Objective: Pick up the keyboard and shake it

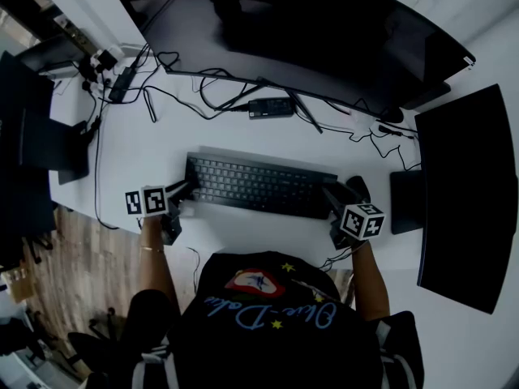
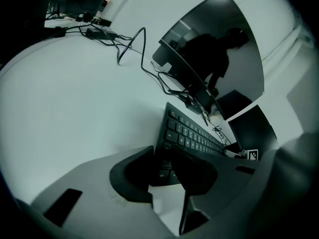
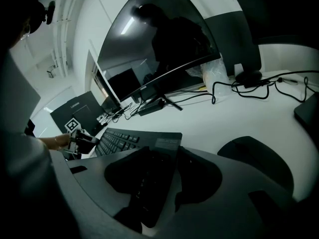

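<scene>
the keyboard point(image 1: 259, 186) lies flat on the white desk point(image 1: 146, 144), near me and in front of the curved monitor point(image 1: 308, 31), so i take it by both short ends to lift it level. my left gripper point(image 1: 182, 193) is about half closed, and its pads look to be against the near left corner, one over the keys and one at the edge. my right gripper point(image 1: 334, 198) stands wide around the right end, with a sliver of light beside one pad, so i judge it not yet gripping. it should close before i lift, or the keyboard would swing from one corner when shaken.
</scene>
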Tool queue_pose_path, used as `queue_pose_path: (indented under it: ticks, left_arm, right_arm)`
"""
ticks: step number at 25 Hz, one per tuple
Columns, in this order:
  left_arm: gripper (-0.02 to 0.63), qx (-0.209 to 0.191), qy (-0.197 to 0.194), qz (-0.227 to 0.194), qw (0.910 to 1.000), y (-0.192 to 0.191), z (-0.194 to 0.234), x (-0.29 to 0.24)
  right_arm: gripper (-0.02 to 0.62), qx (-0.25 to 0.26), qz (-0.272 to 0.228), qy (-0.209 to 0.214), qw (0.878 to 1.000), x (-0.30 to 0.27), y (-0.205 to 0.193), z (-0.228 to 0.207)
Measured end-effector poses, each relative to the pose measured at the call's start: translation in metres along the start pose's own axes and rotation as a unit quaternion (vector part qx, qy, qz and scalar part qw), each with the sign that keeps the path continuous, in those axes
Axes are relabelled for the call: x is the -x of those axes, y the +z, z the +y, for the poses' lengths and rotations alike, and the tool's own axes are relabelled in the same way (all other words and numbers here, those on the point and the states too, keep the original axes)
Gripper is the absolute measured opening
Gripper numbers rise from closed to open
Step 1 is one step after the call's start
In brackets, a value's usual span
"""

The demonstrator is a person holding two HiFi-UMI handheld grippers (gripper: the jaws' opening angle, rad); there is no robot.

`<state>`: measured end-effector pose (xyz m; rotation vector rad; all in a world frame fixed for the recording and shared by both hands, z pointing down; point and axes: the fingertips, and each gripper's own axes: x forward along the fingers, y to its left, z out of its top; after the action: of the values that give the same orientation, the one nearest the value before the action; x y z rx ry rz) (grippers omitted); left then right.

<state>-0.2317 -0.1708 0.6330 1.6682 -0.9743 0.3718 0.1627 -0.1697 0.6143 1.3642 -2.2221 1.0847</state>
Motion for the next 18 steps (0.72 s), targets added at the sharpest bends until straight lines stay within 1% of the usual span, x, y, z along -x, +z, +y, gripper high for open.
queue_pose_path:
  ticks: [3, 7, 12, 18]
  left_arm:
    - [0.103, -0.01, 0.002, -0.004, 0.9999, 0.0, -0.002, 0.001]
    - [0.1, -0.023, 0.002, -0.027, 0.9994, 0.004, -0.008, 0.005]
    - [0.098, -0.028, -0.001, -0.053, 0.9982, 0.011, -0.013, 0.011]
    - [0.1, -0.051, -0.012, -0.102, 0.9934, 0.025, -0.023, 0.024]
  right_arm:
    - [0.172, -0.002, -0.008, -0.001, 1.0, 0.003, 0.001, 0.0]
    - [0.172, 0.006, -0.028, -0.001, 1.0, 0.009, 0.01, 0.004]
    - [0.17, 0.02, -0.059, 0.001, 0.998, 0.017, 0.026, 0.012]
    - [0.17, 0.046, -0.097, 0.0, 0.994, 0.028, 0.042, 0.024]
